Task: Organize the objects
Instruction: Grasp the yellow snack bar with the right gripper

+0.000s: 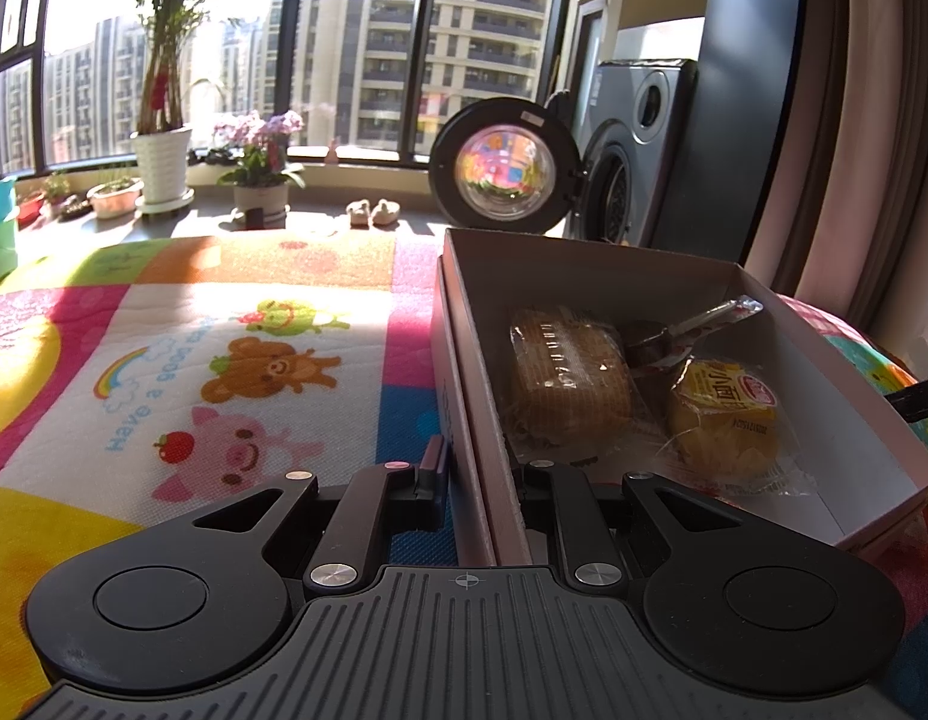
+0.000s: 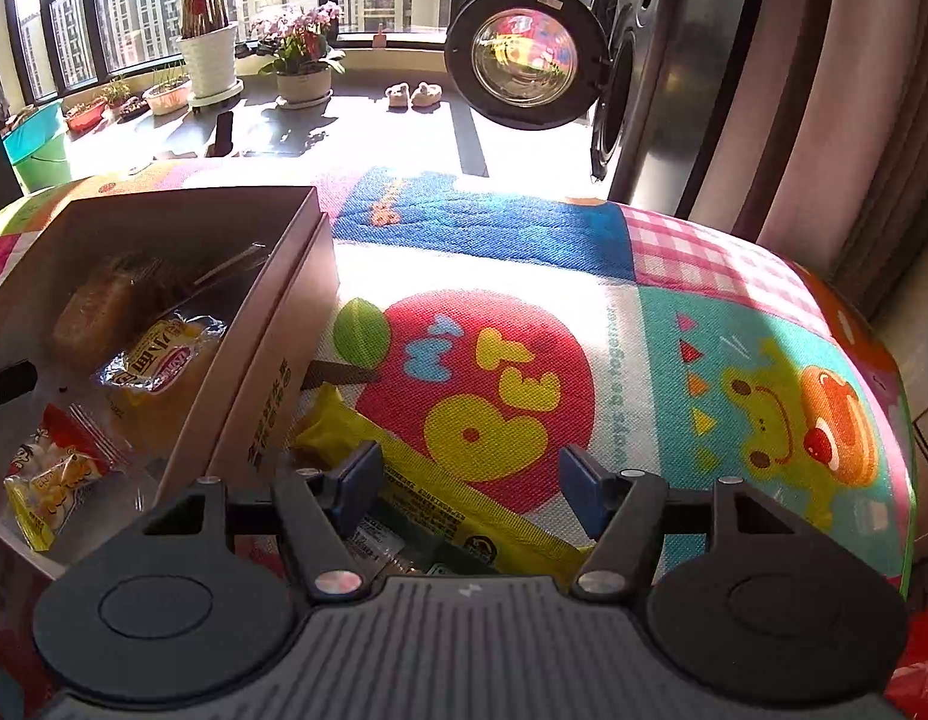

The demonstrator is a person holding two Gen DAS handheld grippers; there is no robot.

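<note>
Sunlit windows with high-rise blocks behind them, potted plants (image 1: 161, 162) on the sill and a grey front-loading washing machine (image 1: 629, 150) with its round door swung open stand behind a quilted play mat (image 1: 182, 360). The mat is woven and nubbly, patched in bright colours with a bear, a pig, a rainbow and the words "Have a good"; the right wrist view shows a frog and fat yellow letters on a red circle. On it sits an open pink cardboard box (image 1: 836, 420), straight-walled and pale inside, with dark printed characters down its outer side that are too small to read. Inside lie a ridged brown cake in clear film (image 1: 569, 378), a yellow bun in crinkly plastic (image 1: 725, 414) with a red-and-yellow label in Chinese characters, a dark piece in a clear wrapper behind them, and, nearer the right wrist camera, a red-and-yellow snack packet (image 2: 53, 474). The left gripper (image 1: 464, 480) is pinched tight on the box's near wall, one finger outside and one inside. The right gripper (image 2: 470, 480) stands with its blue-padded jaws apart over a long, glossy yellow snack bag (image 2: 440, 480) with fine print, lying on the mat just beside the box; the pads do not press it.
</note>
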